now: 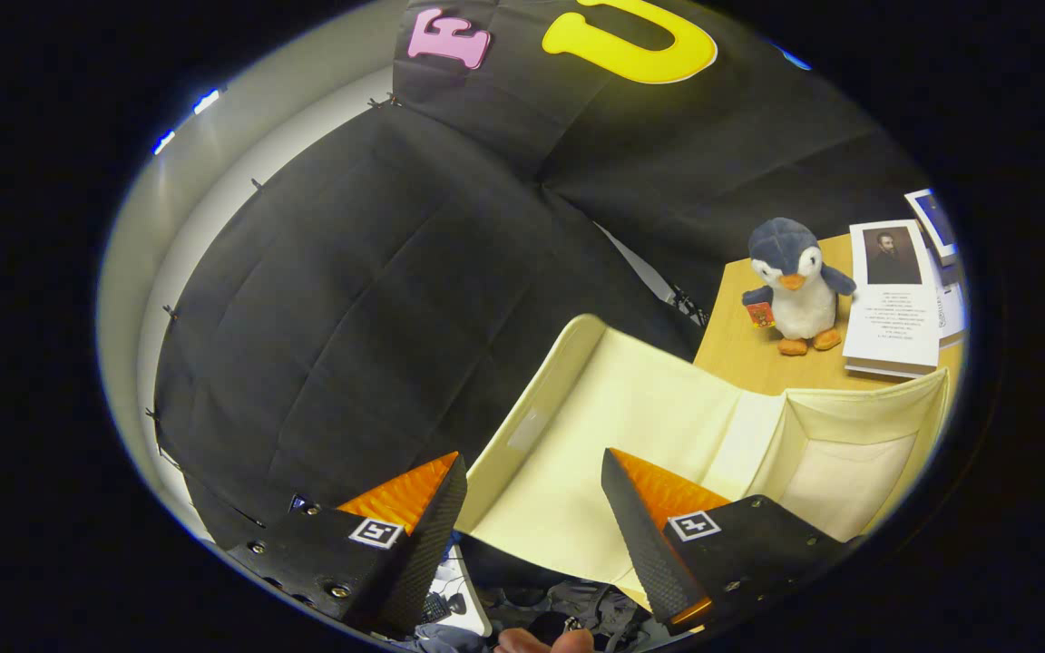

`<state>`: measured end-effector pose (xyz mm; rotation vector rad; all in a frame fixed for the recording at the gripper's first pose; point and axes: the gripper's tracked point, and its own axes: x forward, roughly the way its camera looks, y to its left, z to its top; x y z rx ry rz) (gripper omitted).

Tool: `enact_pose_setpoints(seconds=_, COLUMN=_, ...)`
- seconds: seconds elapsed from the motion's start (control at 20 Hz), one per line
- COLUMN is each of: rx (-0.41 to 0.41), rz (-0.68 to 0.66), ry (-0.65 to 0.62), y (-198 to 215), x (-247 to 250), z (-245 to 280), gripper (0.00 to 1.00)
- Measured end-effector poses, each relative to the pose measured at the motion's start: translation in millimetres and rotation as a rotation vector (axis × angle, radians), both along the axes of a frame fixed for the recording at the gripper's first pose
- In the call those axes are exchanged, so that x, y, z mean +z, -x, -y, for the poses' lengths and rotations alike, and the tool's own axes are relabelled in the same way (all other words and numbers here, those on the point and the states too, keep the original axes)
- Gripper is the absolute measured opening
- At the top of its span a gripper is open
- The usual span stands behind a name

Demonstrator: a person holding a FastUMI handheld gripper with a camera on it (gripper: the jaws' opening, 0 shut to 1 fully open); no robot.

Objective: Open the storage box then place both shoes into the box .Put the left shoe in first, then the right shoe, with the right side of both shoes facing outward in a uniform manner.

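1. The claw [532,508] stands wide open with nothing between its fingers; the pale lid flap shows through the gap.
2. The storage box [858,435], cream-coloured fabric, is the landmark here. It sits at the near edge of the wooden tabletop [740,349], and its lid [631,417] is swung up and back toward the black booth wall, so the box looks already open. Part of the pale interior shows under the raised lid, with no shoe in the part that shows.
3. Beyond the box on the tabletop stand a plush penguin [795,286] and, just beside it, a book [894,299] with a portrait on its cover.
4. No shoe can be made out from here.
5. Handling, as a judgement: the box looks light, with soft fabric-covered walls that may give or slide if pushed; the lid seems stiff enough to hold its shape but may fall shut if bumped. The lid's free rim is the natural place to hold it.
6. A shoe would likely be taken best by the heel collar or the side wall, where both fingers can press.
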<state>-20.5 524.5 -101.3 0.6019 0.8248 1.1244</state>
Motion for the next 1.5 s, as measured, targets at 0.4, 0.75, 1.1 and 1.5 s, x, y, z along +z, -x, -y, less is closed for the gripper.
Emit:
enact_pose_setpoints(seconds=0.4, rx=-0.134, rz=0.047, ry=0.118, y=-35.1, x=-15.5, z=113.5, gripper=0.90)
enact_pose_setpoints(seconds=0.75, rx=-0.313, rz=0.074, ry=0.224, y=-59.5, x=-43.6, z=236.1, gripper=0.90)
enact_pose_setpoints(seconds=1.1, rx=-0.403, rz=0.060, ry=0.387, y=-49.4, x=-100.6, z=315.2, gripper=0.90)
enact_pose_setpoints(seconds=1.5, rx=-0.417, rz=-0.015, ry=0.528, y=-29.5, x=-168.3, z=353.5, gripper=0.90)
